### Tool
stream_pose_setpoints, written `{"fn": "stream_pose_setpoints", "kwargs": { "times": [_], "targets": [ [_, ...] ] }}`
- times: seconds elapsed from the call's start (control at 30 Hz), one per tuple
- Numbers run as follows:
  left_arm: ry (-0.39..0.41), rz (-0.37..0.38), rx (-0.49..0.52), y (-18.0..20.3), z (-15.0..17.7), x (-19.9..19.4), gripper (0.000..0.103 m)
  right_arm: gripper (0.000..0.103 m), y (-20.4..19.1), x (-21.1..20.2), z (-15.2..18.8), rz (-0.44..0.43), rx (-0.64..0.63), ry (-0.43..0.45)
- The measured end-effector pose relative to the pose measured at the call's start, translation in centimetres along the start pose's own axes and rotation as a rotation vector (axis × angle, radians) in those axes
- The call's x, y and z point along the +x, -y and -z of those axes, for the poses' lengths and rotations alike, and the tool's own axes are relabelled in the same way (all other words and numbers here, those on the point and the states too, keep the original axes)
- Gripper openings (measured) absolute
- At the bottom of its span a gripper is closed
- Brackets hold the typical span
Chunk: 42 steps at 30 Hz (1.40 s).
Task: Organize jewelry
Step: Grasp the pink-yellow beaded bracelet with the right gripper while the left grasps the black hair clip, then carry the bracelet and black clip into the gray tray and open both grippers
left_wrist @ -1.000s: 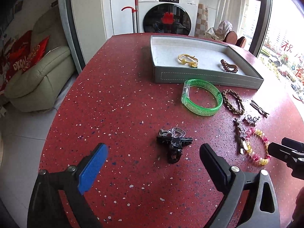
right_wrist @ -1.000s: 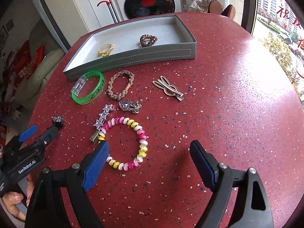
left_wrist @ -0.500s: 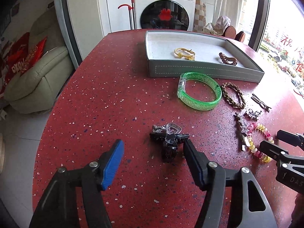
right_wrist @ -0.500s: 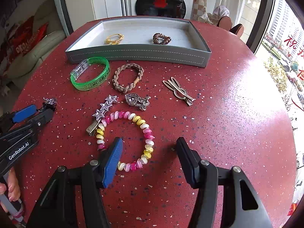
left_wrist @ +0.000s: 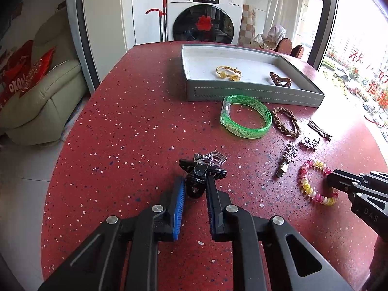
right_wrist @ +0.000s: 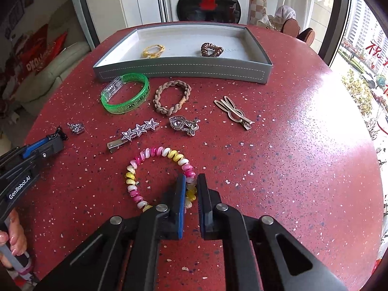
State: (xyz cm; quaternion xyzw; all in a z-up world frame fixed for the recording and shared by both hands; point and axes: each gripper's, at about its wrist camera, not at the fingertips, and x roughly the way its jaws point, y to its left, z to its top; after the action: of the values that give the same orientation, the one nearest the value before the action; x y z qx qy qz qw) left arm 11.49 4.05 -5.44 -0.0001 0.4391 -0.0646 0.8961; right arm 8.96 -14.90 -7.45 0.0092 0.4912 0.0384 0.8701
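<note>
Both my jaws, spread a moment ago, now pinch: left gripper [left_wrist: 195, 189] on the black hair claw [left_wrist: 198, 177], right gripper [right_wrist: 191, 189] on the coil bracelet [right_wrist: 160, 177]. Both pieces still lie on the surface [left_wrist: 133, 133]; lifting toward the far tray [right_wrist: 181, 69] looks next.

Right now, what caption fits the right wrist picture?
Right hand-held gripper pinches the pink-and-yellow spiral bracelet below the grey tray.

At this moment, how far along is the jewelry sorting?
Done: gold bracelet and brown coil hair tie lie in the grey tray. In hand: left gripper shut on the black claw clip, right gripper shut on the pink-yellow coil bracelet. Left on the table: green bangle, braided bracelet, star clip, heart brooch, metal clip.
</note>
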Motion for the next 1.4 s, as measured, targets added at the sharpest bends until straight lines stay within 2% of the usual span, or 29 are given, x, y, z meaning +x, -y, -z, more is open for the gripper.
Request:
{"fn": "stream_pose_setpoints", "kwargs": {
  "times": [0.73, 1.4],
  "targets": [
    [0.037, 0.070, -0.011, -0.2, -0.9, -3.8, 0.035, 0.010, 1.4, -4.4, -1.1, -0.102, 0.053, 0.102],
    [0.096, 0.117, -0.009, 0.4, -6.4, -4.7, 0.035, 0.010, 2.2, -5.0, -6.8, -0.137, 0.065, 0.156]
  ]
}}
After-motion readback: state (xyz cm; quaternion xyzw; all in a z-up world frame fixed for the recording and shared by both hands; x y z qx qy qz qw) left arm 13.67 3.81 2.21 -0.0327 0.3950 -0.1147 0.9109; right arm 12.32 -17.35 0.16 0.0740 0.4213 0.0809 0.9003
